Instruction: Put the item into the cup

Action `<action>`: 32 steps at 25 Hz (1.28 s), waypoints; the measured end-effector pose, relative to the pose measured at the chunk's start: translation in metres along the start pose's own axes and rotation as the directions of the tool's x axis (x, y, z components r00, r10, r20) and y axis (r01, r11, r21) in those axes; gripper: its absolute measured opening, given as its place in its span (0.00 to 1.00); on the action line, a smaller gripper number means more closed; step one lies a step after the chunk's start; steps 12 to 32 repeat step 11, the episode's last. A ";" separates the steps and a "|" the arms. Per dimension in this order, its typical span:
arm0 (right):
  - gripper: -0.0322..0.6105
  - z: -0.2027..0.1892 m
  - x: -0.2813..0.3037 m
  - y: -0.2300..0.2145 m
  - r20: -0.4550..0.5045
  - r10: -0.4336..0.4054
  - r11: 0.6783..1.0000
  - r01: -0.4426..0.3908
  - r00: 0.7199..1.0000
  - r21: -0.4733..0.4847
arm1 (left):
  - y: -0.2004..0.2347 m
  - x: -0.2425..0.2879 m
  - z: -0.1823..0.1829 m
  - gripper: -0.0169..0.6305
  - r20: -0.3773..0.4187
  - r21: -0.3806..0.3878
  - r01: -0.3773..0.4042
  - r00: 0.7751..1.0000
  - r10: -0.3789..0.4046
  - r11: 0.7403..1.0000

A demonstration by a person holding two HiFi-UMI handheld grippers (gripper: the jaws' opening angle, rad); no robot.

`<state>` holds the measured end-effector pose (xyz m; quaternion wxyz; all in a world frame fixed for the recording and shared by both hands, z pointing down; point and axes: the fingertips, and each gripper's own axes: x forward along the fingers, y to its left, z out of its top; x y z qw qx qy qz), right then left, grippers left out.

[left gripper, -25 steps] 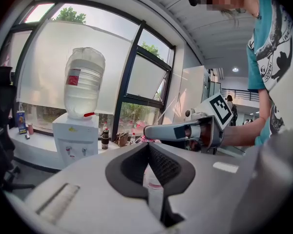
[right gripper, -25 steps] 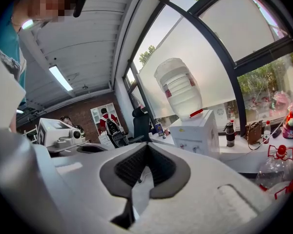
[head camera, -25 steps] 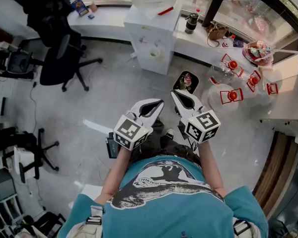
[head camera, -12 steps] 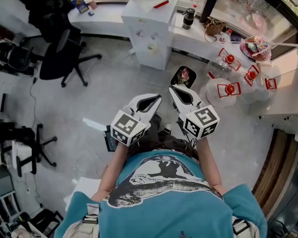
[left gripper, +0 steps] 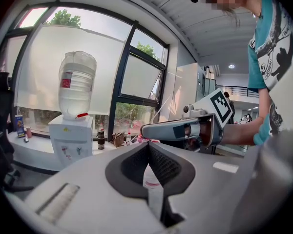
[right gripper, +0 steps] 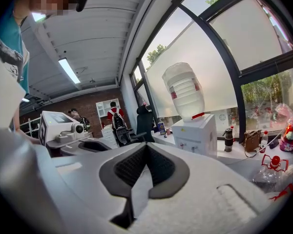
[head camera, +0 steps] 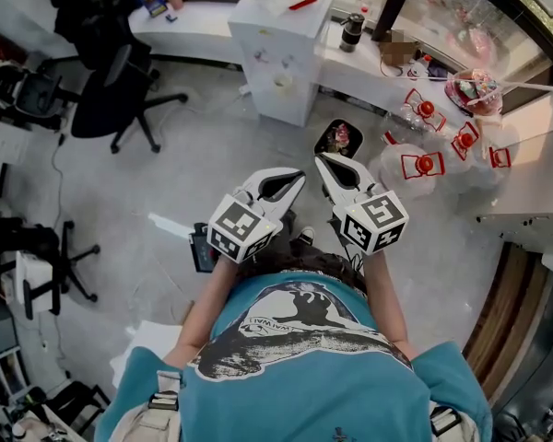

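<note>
I hold both grippers side by side at waist height above the floor. In the head view the left gripper and the right gripper point forward, tips close together. Both pairs of jaws are shut with nothing between them, as the left gripper view and the right gripper view show. Each gripper sees the other beside it: the right gripper and the left gripper. A dark flask or cup stands on the white counter far ahead. I cannot make out any item for the cup.
A white water dispenser stands straight ahead against the counter. A small bin sits on the floor in front of me. Large water bottles with red handles lie at the right. A black office chair stands at the left.
The head view has shifted slightly over the floor. Both grippers keep their place side by side, and the jaws look shut throughout.
</note>
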<state>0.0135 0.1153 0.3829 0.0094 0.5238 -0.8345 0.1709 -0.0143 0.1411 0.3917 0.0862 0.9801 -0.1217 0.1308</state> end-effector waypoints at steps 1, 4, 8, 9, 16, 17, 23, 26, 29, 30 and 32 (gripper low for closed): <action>0.05 -0.001 0.001 0.001 -0.004 0.003 1.000 -0.003 1.000 -0.003 | 0.000 0.001 0.000 0.05 -0.001 0.001 0.002 1.000 -0.002 1.000; 0.05 -0.001 0.003 0.002 -0.016 0.011 1.000 -0.011 1.000 -0.014 | 0.000 0.002 0.000 0.05 0.000 0.001 0.007 1.000 -0.007 1.000; 0.05 0.002 0.004 0.000 -0.014 0.006 1.000 -0.006 1.000 -0.025 | -0.002 0.005 0.003 0.05 0.006 0.007 0.021 1.000 -0.022 1.000; 0.05 0.004 0.005 -0.001 -0.012 0.003 1.000 -0.003 1.000 -0.027 | -0.002 0.006 0.004 0.05 0.007 0.011 0.025 1.000 -0.025 1.000; 0.05 0.006 0.006 -0.004 -0.008 -0.004 0.999 0.003 1.000 -0.031 | -0.002 0.008 0.006 0.05 0.009 0.017 0.032 0.999 -0.032 0.999; 0.05 0.006 0.006 -0.004 -0.008 -0.004 0.999 0.003 1.000 -0.031 | -0.002 0.008 0.006 0.05 0.009 0.017 0.032 0.999 -0.032 0.999; 0.05 0.006 0.006 -0.004 -0.008 -0.004 0.999 0.003 1.000 -0.031 | -0.002 0.008 0.006 0.05 0.009 0.017 0.032 0.999 -0.032 0.999; 0.05 0.006 0.006 -0.004 -0.008 -0.004 0.999 0.003 1.000 -0.031 | -0.002 0.008 0.006 0.05 0.009 0.017 0.032 0.999 -0.032 0.999; 0.05 0.006 0.006 -0.004 -0.008 -0.004 0.999 0.003 1.000 -0.031 | -0.002 0.008 0.006 0.05 0.009 0.017 0.032 0.999 -0.032 0.999; 0.05 0.006 0.006 -0.004 -0.008 -0.004 0.999 0.003 1.000 -0.031 | -0.002 0.008 0.006 0.05 0.009 0.017 0.032 0.999 -0.032 0.999; 0.05 0.006 0.006 -0.004 -0.008 -0.004 0.999 0.003 1.000 -0.031 | -0.002 0.008 0.006 0.05 0.009 0.017 0.032 0.999 -0.032 0.999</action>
